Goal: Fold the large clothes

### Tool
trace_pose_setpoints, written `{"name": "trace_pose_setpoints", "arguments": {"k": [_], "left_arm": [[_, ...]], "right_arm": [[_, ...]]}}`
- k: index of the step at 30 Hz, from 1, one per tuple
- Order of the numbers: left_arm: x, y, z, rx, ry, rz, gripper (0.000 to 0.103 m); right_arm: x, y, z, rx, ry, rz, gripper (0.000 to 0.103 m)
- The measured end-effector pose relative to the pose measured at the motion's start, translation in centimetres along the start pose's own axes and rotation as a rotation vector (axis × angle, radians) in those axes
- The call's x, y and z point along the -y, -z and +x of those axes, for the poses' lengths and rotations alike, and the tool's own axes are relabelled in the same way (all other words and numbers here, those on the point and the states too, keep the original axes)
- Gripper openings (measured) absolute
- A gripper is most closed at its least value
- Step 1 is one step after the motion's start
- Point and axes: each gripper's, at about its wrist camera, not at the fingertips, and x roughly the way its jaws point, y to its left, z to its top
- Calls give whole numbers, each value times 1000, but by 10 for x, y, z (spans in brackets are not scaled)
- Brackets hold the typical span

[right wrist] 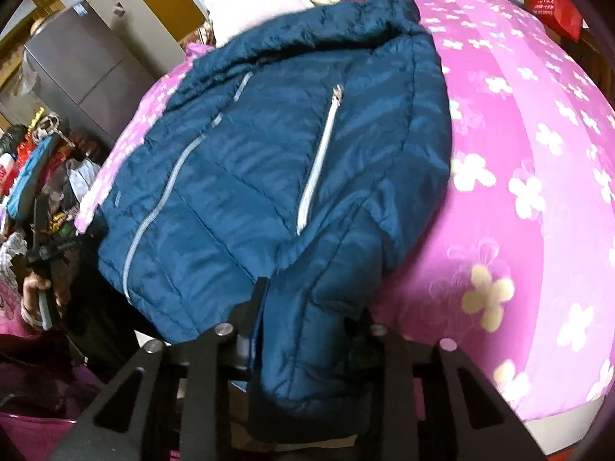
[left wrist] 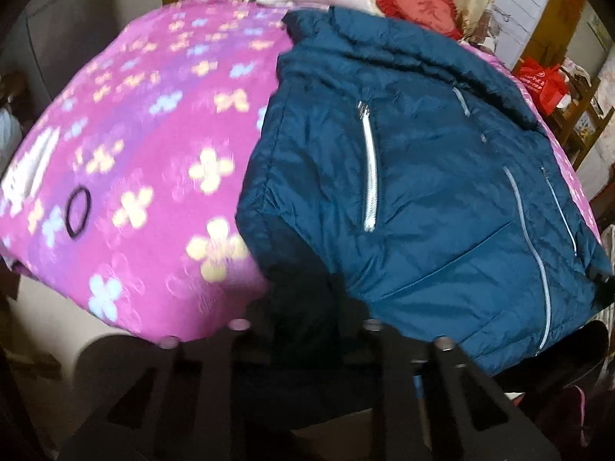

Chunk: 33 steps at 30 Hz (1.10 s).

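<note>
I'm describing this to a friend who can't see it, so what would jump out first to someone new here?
First, the big blue jacket, spread front up with pale zippers across a bright pink flowered blanket covering the bed. Next, the right gripper closed on the jacket's sleeve at the near edge. Behind the bed, a red heart pillow stands out among pale cushions.

1. Both views were dim indoors, the colours heavy and saturated.
2. Motion blur smeared the flowered pink bedspread (left wrist: 146,161), worst in the left wrist view.
3. Fisheye distortion bulged the bed and darkened the corners.
4. The dark blue jacket (right wrist: 269,176) showed soft sheen, no glare.
</note>
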Motion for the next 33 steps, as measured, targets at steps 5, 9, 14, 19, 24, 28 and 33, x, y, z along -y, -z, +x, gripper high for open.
{"name": "trace_pose_setpoints", "arguments": {"k": [5, 9, 14, 19, 24, 28, 33], "left_arm": [[-2, -21, -30, 96, 36, -17, 0], [-7, -47, -52, 172, 64, -54, 0], [-8, -88, -72, 270, 79, -85, 0], [-3, -131, -73, 316, 69, -95, 0], [5, -171, -66, 334, 42, -98, 0], [10, -205, -53, 345, 10, -102, 0], [13, -248, -32, 350, -23, -117, 0]], "right_arm": [[-3, -26, -26, 91, -34, -1, 28], [0, -50, -46, 182, -67, 19, 28], [-3, -89, -58, 271, -36, 7, 28], [7, -130, -64, 338, -30, 44, 28], [16, -169, -59, 365, -19, 72, 28], [21, -200, -47, 379, 1, 85, 28], [28, -242, -31, 387, 49, 96, 28]]}}
